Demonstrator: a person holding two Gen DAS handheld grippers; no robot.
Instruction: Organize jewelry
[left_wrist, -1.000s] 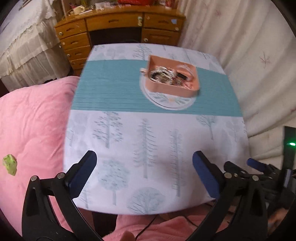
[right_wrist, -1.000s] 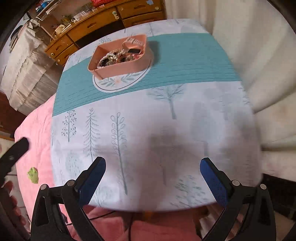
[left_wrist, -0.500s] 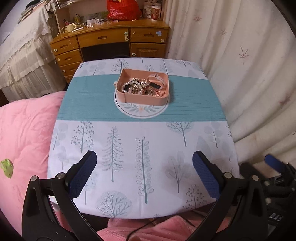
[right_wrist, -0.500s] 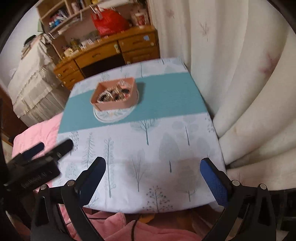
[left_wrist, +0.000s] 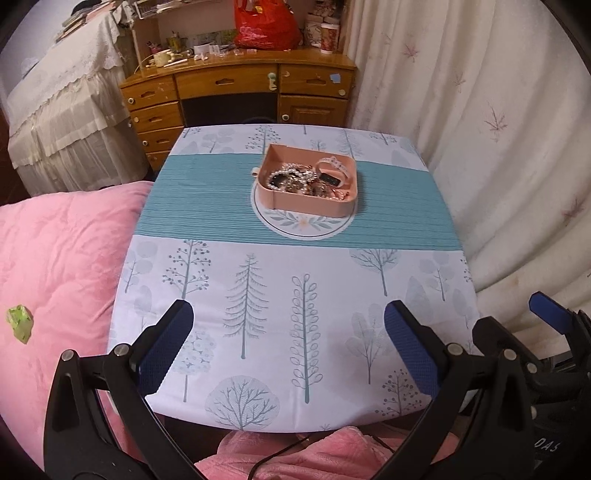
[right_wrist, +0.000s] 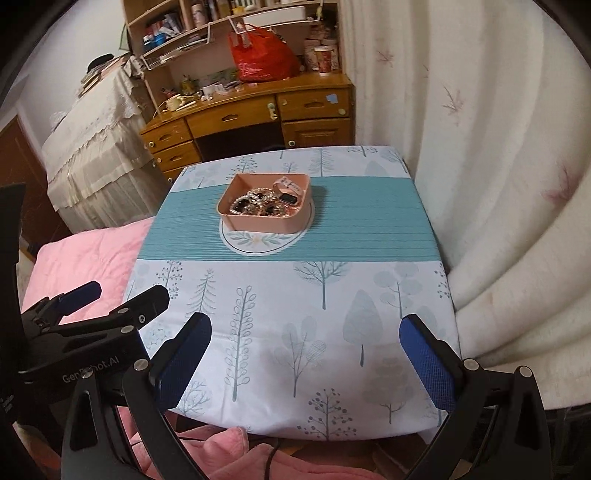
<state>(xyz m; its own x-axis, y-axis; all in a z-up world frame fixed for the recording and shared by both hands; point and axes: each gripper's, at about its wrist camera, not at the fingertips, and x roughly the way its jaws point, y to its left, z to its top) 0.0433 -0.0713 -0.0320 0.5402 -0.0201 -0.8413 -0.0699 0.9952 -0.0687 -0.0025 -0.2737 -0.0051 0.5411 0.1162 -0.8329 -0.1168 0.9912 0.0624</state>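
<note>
While tools gape — square pink tray (left_wrist: 308, 205) | tangled beaded jewelry (left_wrist: 295, 181)

- A pink rectangular tray (left_wrist: 309, 205) with rounded corners and upright walls is set flat at the middle of the table, on the teal band of the cloth, over a printed white oval with a leaf motif.
- A tangled heap of jewelry (left_wrist: 295, 181) is held inside the tray: a string of pale beads is seen at the left, with dark and metallic pieces mixed in; single pieces cannot be told apart.
- A pale pink strapped watch (left_wrist: 334, 173) with a dark face is propped in the tray's far right corner.
</note>
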